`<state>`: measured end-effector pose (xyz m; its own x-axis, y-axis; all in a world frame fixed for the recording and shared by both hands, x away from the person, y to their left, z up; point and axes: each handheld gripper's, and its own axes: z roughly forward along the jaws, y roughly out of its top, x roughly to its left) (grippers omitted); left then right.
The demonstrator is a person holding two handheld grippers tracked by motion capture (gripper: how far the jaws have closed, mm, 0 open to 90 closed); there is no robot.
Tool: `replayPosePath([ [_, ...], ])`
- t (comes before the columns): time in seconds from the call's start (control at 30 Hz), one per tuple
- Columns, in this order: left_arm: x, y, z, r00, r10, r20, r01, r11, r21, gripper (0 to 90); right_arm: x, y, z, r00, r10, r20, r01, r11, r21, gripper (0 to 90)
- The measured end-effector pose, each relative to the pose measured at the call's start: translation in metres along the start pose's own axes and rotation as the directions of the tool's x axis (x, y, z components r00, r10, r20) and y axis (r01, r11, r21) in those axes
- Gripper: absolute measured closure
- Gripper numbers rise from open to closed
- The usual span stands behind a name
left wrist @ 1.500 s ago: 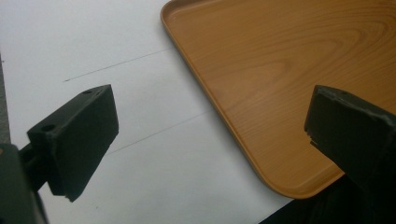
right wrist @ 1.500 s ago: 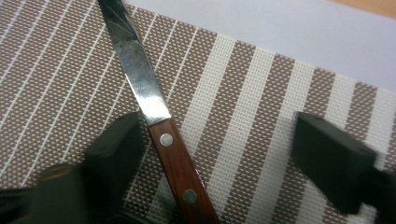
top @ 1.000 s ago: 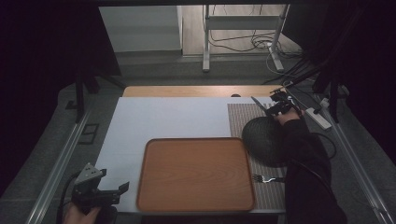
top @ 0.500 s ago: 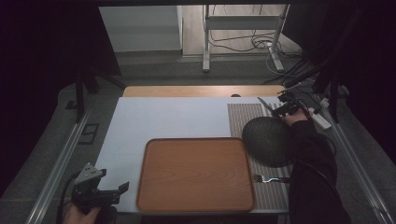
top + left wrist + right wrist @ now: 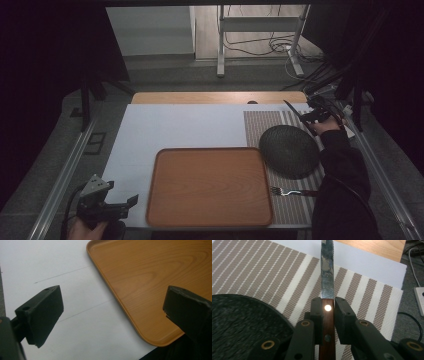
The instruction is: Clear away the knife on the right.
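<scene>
A white surface (image 5: 180, 125) seen from above, in a dim room. A wooden tray (image 5: 210, 187) lies empty near the front edge, just left of a striped woven placemat (image 5: 265, 125) that covers the surface's right side. On the placemat sits a dark round plate (image 5: 289, 151), its left edge close beside the tray's right rim. A fork (image 5: 287, 191) lies on the placemat in front of the plate, near the tray's front right corner.

The right hand-held gripper (image 5: 311, 116) is at the far right corner of the placemat, beyond the plate, held by a person's hand with a dark sleeve (image 5: 342, 175) running back along the right edge. Its jaws are clamped on the wooden handle of a knife (image 5: 327, 285) — in the right gripper view the handle, with a bright rivet, sits pinched between the two black jaws, and the serrated metal blade points straight ahead over the striped mat. The plate's dark rim shows at the lower left of that view.

The left hand-held gripper (image 5: 112, 207) is at the front left corner of the surface, beside the tray's left edge. Its jaws stand wide apart and hold nothing — in the left gripper view the white surface and the tray's rounded corner (image 5: 160, 337) show between them.
</scene>
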<state>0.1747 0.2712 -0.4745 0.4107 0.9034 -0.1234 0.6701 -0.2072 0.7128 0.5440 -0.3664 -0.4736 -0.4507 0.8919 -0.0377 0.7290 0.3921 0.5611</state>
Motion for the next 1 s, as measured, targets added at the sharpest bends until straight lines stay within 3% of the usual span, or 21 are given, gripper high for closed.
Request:
replayPosePath([
  [0.2, 0.000, 0.000, 0.000, 1.0000, 0.002, -0.001, -0.002, 1.0000, 0.001, 3.9, 0.013, -0.001, -0.004, 0.9997, 0.008, -0.024, -0.009, 1.000, -0.002, 77.1],
  [0.67, -0.001, 0.000, 0.000, 1.0000, 0.008, -0.002, -0.008, 1.0000, 0.001, 4.0, 0.057, -0.008, -0.009, 0.9966, -0.031, -0.076, 0.032, 0.999, 0.006, 77.1],
  [1.0, -0.001, 0.000, 0.000, 0.9999, 0.010, -0.004, -0.010, 0.9999, 0.003, 4.0, 0.091, -0.017, -0.012, 0.9896, -0.059, -0.131, 0.061, 0.998, 0.010, 77.1],
])
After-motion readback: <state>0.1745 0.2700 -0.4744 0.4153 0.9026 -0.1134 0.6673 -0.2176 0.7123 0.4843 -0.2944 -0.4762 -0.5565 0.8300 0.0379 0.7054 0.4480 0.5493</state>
